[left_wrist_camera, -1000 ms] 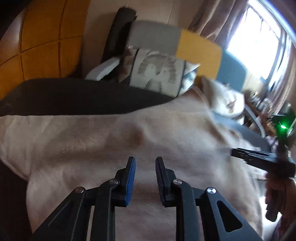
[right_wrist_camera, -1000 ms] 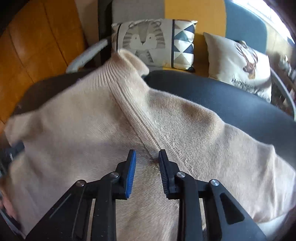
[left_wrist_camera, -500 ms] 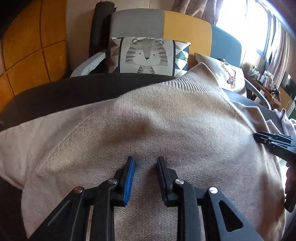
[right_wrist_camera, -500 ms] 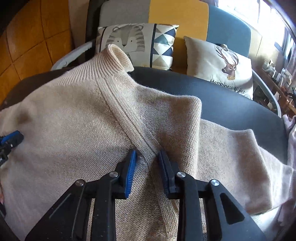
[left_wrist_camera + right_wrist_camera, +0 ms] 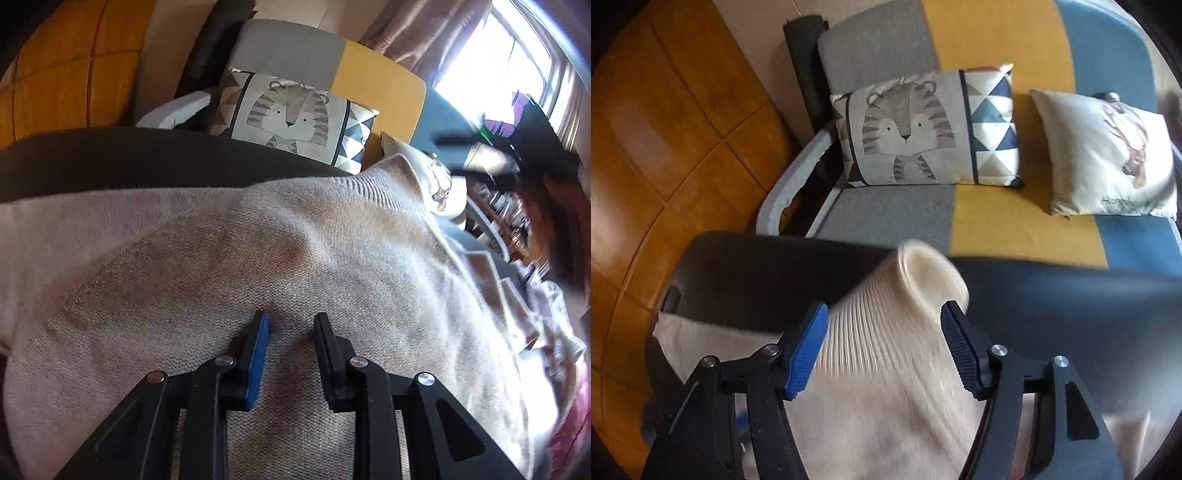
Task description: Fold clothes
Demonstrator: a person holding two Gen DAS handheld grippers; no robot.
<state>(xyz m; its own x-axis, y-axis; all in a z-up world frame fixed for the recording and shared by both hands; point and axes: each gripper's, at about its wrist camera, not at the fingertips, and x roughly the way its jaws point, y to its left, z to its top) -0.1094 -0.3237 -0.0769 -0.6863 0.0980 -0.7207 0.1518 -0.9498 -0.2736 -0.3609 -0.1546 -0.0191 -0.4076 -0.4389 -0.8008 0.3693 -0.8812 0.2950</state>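
Note:
A beige knitted sweater (image 5: 258, 240) lies spread over a dark tabletop (image 5: 110, 158). My left gripper (image 5: 291, 328) rests its tips on the sweater's body with a narrow gap between the jaws. Knit shows in the gap, but the pads do not pinch it. My right gripper (image 5: 882, 321) is above the sweater (image 5: 886, 406), and its jaws are opening wide. The ribbed collar (image 5: 923, 280) stands up between and beyond its fingers, untouched by the pads. In the left wrist view the right gripper (image 5: 498, 155) is a dark blur at the upper right, with a person's hand behind it.
Behind the dark tabletop (image 5: 757, 266) stands a grey, yellow and blue sofa with a tiger cushion (image 5: 923, 129) and a deer cushion (image 5: 1108, 155). Wooden floor (image 5: 665, 129) lies to the left. More pale and pink cloth (image 5: 554, 332) is heaped at the right. A bright window (image 5: 498, 74) is beyond.
The right gripper let go of the sweater's seam, opened wide and rose toward the collar. The left gripper stayed almost in place on the sweater.

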